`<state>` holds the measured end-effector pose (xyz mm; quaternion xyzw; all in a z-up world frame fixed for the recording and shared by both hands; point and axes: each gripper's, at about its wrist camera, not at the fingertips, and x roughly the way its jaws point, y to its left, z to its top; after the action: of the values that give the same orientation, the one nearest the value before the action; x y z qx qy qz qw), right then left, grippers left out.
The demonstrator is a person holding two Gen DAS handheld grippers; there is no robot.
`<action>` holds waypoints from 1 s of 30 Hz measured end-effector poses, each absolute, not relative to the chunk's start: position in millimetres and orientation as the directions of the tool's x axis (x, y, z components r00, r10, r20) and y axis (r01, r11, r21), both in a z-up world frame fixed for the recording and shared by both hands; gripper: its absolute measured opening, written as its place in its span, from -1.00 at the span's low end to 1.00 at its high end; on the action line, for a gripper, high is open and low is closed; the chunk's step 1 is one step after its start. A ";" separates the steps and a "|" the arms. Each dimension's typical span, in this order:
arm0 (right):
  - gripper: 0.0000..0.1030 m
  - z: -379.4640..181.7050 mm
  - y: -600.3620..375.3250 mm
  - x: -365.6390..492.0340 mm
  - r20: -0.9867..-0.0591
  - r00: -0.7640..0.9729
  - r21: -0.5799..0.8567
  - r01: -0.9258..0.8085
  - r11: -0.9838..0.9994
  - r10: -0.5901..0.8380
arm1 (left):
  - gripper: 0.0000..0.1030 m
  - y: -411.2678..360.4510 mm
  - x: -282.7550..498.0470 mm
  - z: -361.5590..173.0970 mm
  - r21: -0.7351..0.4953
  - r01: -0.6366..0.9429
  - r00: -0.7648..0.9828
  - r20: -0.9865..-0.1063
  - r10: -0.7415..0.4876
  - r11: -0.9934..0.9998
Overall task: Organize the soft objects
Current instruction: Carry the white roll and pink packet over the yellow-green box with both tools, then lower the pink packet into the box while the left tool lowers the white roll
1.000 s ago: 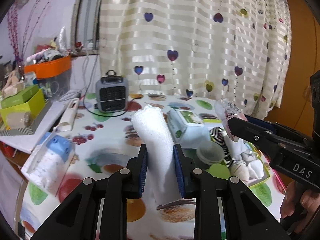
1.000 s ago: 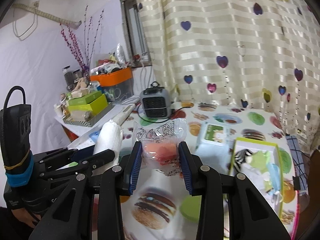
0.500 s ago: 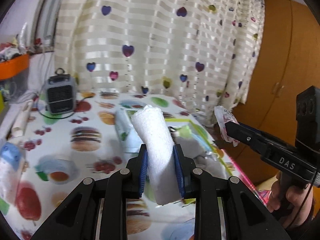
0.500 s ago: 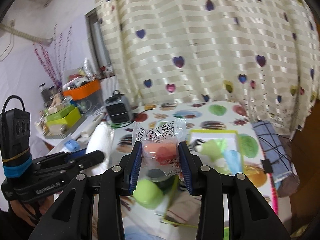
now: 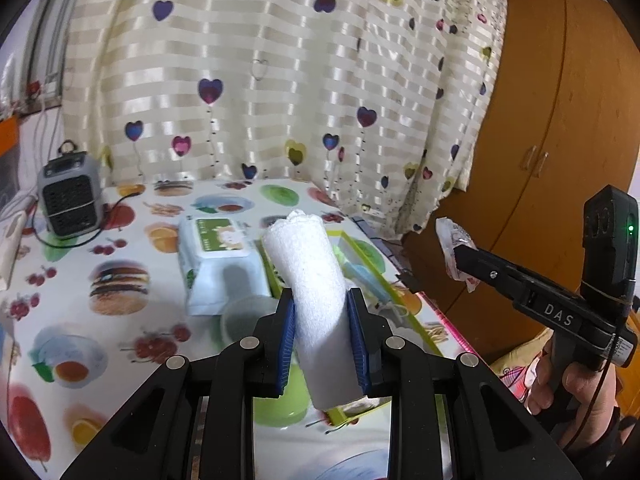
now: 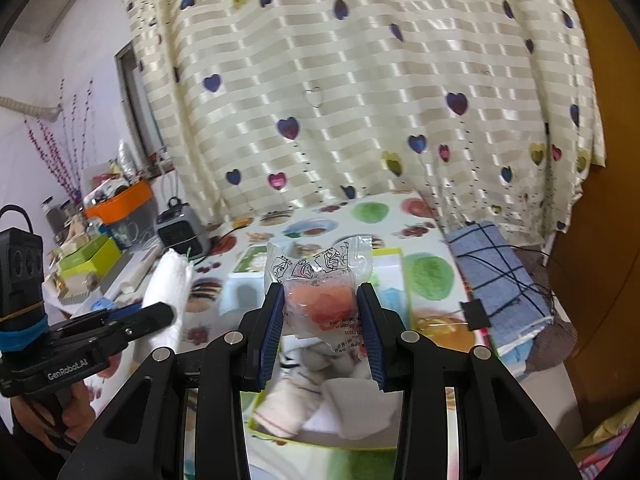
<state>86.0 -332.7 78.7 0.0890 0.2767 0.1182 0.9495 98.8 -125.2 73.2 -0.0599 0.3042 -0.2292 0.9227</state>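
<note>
My left gripper point(image 5: 322, 332) is shut on a rolled white towel point(image 5: 310, 276), held upright above the table near a green-rimmed tray point(image 5: 372, 260). The towel also shows in the right wrist view point(image 6: 170, 292). My right gripper point(image 6: 322, 324) is shut on a clear plastic packet with an orange-red soft item point(image 6: 320, 304), held over the tray point(image 6: 388, 256), which holds white socks and cloths point(image 6: 344, 392). In the left wrist view the right gripper point(image 5: 460, 254) sits to the right, beyond the table edge, with the packet point(image 5: 450, 236) at its tip.
A wet-wipes pack point(image 5: 218, 260) lies left of the tray. A small grey heater point(image 5: 70, 198) stands at the back left. A green lid point(image 5: 280, 396) lies under the left gripper. A blue checked cloth point(image 6: 500, 280) lies at the table's right edge. A curtain hangs behind.
Both grippers have swung to the right across the table, with the towel and the packet still held. The right gripper now hangs over the tray of socks.
</note>
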 end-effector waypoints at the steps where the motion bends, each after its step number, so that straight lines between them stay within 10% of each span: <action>1: -0.26 76.4 -335.2 87.8 -0.509 0.817 0.237 -0.170 0.957 0.271 | -0.54 -128.1 100.2 72.4 -0.251 0.393 0.704 -0.536 -0.465 0.885; 17: -0.25 -24.7 -348.6 145.3 -0.715 0.638 0.278 -0.117 0.954 0.286 | -0.54 -172.1 123.1 29.4 -0.268 0.440 0.591 -0.632 -0.501 0.857; 30: -0.10 2.6 -355.5 123.5 -0.648 0.721 0.233 -0.118 0.965 0.244 | -0.53 -192.9 124.7 23.5 -0.266 0.473 0.557 -0.648 -0.519 0.840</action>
<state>123.5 -355.5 2.6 0.0879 0.3601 0.0980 0.9236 124.7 -192.9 23.5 -0.0306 0.3775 -0.2812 0.8818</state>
